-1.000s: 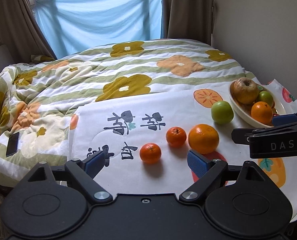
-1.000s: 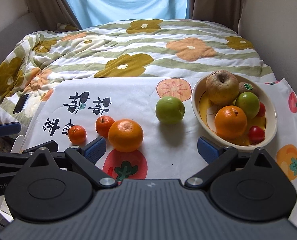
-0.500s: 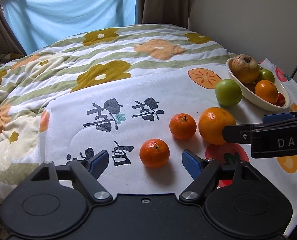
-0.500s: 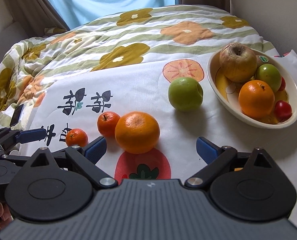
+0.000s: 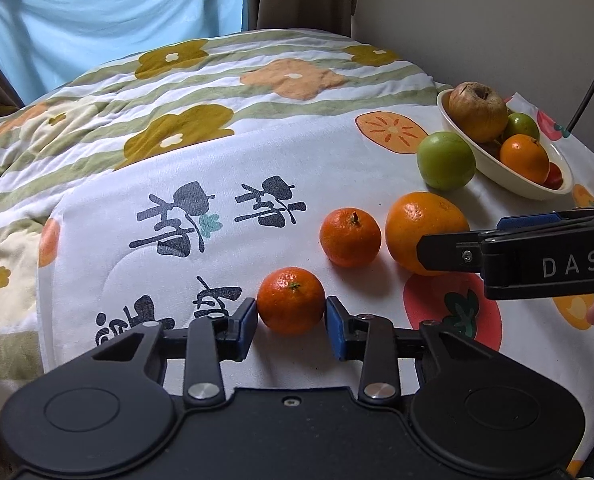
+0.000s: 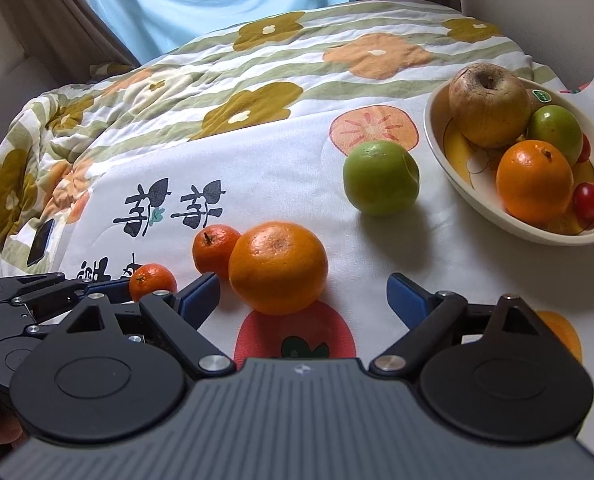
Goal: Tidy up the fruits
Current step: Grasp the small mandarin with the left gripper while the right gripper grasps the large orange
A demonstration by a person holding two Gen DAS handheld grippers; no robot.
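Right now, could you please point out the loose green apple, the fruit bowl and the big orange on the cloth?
green apple (image 6: pixel 381 178), right wrist view, middle of its skin.
fruit bowl (image 6: pixel 473 205), right wrist view, near outer wall.
big orange (image 6: pixel 277 267), right wrist view, centre of its peel.

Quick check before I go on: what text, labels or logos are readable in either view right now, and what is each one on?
"DAS": white letters on the side of the right claw, cut off at the frame edge.
Large dark brush-style characters on the white cloth: printed big, but I cannot read them reliably.
Green sticker on a fruit at the back of the bowl: too small to read.
Small emblem on the right claw's housing: a logo, no letters.
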